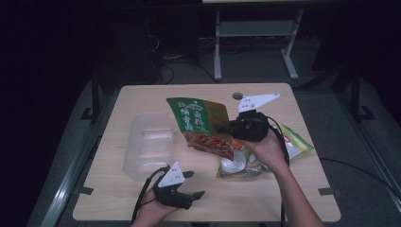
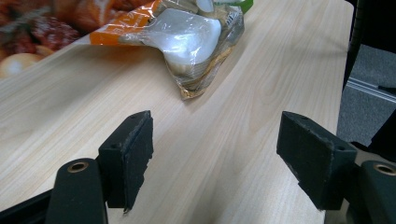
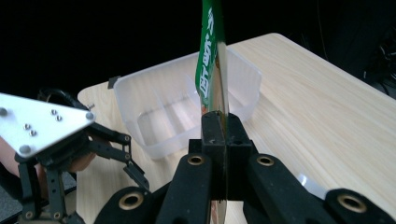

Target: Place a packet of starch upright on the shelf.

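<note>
The right claw (image 1: 226, 126) is pressed together on the edge of a green snack bag (image 1: 201, 125), pinching the thin foil between its pads and holding the bag up off the table (image 1: 142, 94). In the high view the bag hangs over the middle of the table, tilted, its green upper part printed with pale characters and its lower part showing a reddish-orange picture of food. In the right gripper view the same bag (image 3: 212, 60) is seen edge-on, a narrow green and silvery strip rising straight up from the closed jaws.

Under and just beside the held bag lies a clear, partly orange packet (image 1: 239, 165) with a white lump inside; the left gripper view shows it (image 2: 187, 42) close ahead, crinkled and shiny, flat on the wood. A second green-and-white packet (image 1: 295, 142) lies to the right of the person's right hand. A clear plastic container (image 1: 146, 144) with dividers sits on the left half of the table, apart from the bag.

The left claw (image 1: 196, 184) rests low near the front edge, its jaws spread wide with nothing but bare wood between them.

The table is pale wood-grain laminate with rounded corners, and a small round dark disc (image 1: 237, 95) lies near its far edge. The room around is dark; a grey metal frame (image 1: 255, 28) and cables stand on the floor behind.
</note>
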`<state>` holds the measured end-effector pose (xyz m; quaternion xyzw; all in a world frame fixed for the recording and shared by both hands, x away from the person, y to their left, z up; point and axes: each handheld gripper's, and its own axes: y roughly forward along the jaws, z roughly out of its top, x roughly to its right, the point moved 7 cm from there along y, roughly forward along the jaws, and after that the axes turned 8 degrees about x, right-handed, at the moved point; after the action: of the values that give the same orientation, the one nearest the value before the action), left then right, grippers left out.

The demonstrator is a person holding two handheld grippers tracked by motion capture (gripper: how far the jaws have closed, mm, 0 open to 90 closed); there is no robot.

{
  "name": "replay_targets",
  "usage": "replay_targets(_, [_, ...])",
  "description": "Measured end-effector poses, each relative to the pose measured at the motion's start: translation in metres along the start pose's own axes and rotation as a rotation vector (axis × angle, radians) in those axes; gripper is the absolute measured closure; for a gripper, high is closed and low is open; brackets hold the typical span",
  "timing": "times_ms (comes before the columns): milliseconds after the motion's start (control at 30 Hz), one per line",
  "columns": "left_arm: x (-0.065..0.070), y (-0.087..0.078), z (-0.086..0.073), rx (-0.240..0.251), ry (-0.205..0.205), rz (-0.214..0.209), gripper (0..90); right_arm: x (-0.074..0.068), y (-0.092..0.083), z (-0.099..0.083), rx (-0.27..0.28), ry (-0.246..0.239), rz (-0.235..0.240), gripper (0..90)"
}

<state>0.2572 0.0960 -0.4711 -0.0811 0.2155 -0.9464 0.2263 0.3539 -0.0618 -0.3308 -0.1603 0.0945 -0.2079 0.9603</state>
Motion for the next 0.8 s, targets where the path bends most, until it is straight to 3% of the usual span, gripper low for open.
replay_targets(300, [0.0,0.001,0.001,-0.002,0.019,-0.006,26.7,-0.003,0.027,0.028,0.006,-0.05,0.048,89.8])
replay_targets(433, [0.0,0.002,0.001,-0.003,0.034,-0.008,26.7,-0.006,0.041,0.038,0.014,-0.047,0.072,89.9])
replay_targets(800, [0.007,-0.001,0.0,-0.014,0.024,-0.015,26.2,-0.009,0.073,0.054,0.024,-0.056,0.124,89.9])
